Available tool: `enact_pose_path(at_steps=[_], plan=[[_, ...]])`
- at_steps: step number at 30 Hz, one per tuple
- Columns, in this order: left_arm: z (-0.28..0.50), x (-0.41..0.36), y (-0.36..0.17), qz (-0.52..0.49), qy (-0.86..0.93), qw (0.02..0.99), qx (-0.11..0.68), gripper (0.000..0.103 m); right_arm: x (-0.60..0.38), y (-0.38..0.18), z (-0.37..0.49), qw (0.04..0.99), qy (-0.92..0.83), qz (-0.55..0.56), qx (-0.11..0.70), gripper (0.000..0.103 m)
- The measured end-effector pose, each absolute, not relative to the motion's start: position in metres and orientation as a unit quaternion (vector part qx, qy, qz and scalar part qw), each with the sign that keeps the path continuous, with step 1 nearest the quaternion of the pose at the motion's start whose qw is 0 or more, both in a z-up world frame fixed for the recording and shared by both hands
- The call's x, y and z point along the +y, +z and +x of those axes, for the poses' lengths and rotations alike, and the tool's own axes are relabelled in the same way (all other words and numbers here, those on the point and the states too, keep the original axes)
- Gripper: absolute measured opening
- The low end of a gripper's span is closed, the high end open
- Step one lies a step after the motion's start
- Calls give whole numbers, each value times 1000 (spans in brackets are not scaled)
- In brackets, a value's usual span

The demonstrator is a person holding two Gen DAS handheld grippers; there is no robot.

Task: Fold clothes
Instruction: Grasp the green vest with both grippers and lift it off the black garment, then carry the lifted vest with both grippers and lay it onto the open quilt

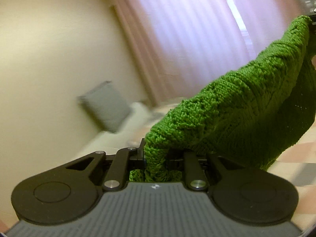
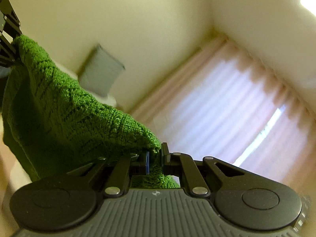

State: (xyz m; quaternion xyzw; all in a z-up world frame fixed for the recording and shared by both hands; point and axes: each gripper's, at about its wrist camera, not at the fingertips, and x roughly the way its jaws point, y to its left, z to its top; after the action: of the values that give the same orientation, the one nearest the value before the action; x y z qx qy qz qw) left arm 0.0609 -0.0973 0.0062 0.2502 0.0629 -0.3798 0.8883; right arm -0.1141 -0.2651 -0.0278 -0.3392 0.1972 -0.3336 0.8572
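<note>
The left gripper has its fingers clamped on one edge of a green knitted garment. The right gripper pinches the opposite edge between its closed fingers. The garment hangs stretched in the air between the two grippers, sagging below them. Behind it stand a pale wall, pink curtains and a grey cushion.

Green knit held up by two claws

The left claw pinches one corner of the green knit garment; the cloth stretches up right to the right claw at the frame's edge. A grey cushion and pale curtains blur behind.
</note>
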Motion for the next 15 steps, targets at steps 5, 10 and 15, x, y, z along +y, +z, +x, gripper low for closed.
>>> enact_pose_path(at_steps=[5,10,15], plan=[[-15,-123,10,254,-463,843,107,15,-280,-34,-189,838,-361,-324,250,8],[-20,-222,-31,248,-520,792,203,18,-372,-69,-192,824,-377,-250,342,16],[7,-316,-128,322,-520,746,266,37,-489,-120,-199,807,-440,-39,393,32]])
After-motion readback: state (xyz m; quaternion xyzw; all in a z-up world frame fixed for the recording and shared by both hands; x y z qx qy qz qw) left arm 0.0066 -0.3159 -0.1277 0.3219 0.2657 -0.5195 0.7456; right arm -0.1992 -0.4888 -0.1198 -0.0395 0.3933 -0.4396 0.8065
